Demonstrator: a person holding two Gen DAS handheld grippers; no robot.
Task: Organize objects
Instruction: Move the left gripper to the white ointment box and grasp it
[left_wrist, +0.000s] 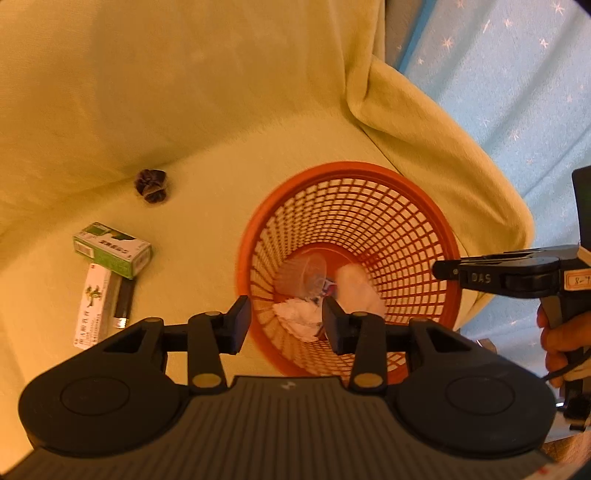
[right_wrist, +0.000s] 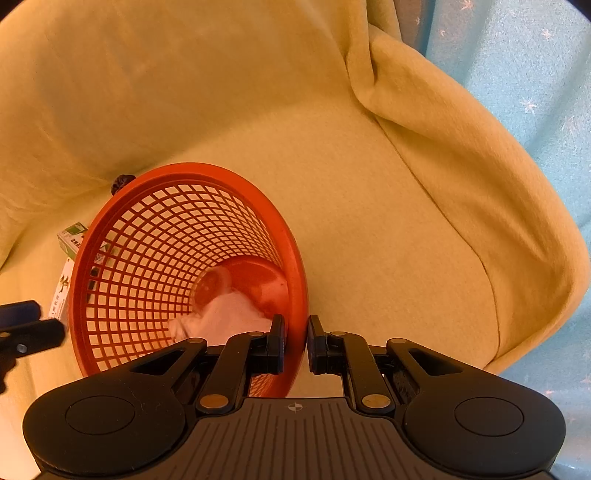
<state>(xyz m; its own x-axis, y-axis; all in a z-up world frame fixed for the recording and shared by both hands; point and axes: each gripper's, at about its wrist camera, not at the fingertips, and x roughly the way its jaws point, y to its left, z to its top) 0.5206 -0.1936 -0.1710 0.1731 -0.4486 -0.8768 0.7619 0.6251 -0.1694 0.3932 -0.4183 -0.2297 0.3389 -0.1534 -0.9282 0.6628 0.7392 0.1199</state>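
Now right gripper (right_wrist: 295, 343) pinches the orange basket (right_wrist: 184, 236) rim.

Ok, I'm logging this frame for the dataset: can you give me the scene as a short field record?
surface: yellow-green sofa cover
container: orange mesh basket, tilted
basket contents: clear plastic cup, crumpled white tissues
outside the basket: green box, white box, black lighter, dark scrunchie
right gripper: shut on the basket rim
left gripper: open, empty, over the basket
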